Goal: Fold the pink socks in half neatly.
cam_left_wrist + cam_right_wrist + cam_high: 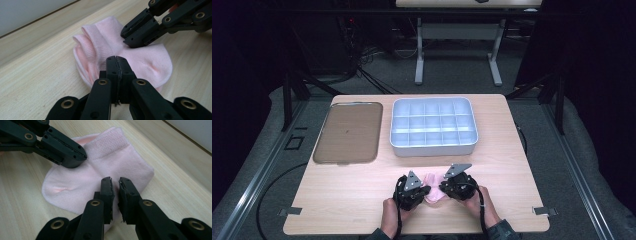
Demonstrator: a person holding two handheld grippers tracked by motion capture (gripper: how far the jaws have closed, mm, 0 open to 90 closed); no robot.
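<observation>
A pale pink ankle sock [432, 194] lies flat on the wooden table near its front edge, between my two grippers. In the left gripper view the sock [152, 60] has its ribbed cuff folded at the far left. My left gripper [117, 60] has its jaws pressed together, tips resting on the sock's middle, with no cloth visible between them. In the right gripper view the sock [125, 157] spreads ahead of my right gripper [115, 182], whose jaws stand a narrow gap apart just above the fabric. The left gripper [80, 157] touches the sock near the cuff.
A white box [432, 150] with several small compartments stands at the table's middle back. A flat brown tray [347, 132] lies to its left. Bare wood [337, 195] spreads left and right of the hands. Another table's legs stand beyond.
</observation>
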